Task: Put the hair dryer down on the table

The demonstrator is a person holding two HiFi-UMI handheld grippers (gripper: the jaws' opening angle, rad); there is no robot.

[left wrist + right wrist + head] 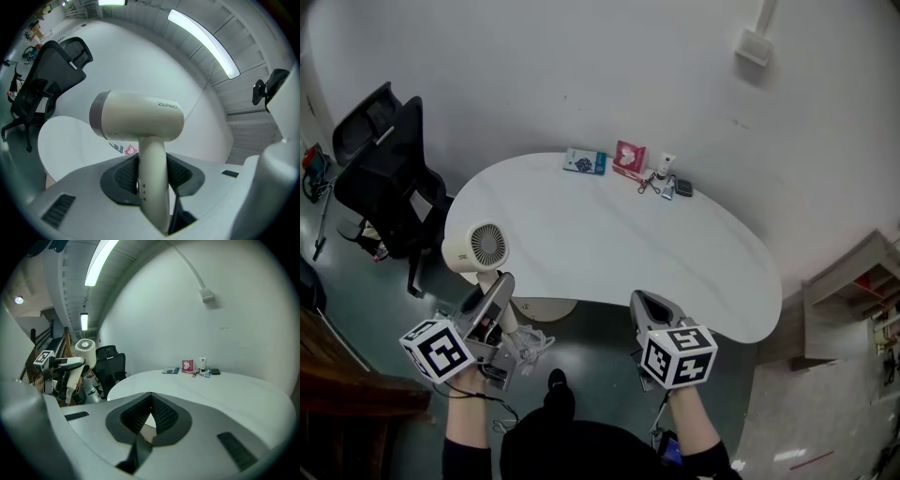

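Observation:
A cream hair dryer (478,248) hangs in the air just off the near left edge of the white table (609,253), its round grille facing up at me. My left gripper (497,286) is shut on its handle (153,187), and the barrel (140,121) stands crosswise above the jaws. The dryer's cord (530,342) dangles below, over the floor. My right gripper (652,305) hovers at the table's near edge, jaws closed with nothing between them. From the right gripper view the hair dryer (84,350) shows at far left, beside the table (234,390).
Along the table's far edge lie a blue packet (585,161), a red box (629,157), a small white tube (666,166), scissors (649,183) and a dark small object (682,187). A black office chair (384,169) stands left of the table. A wall is behind.

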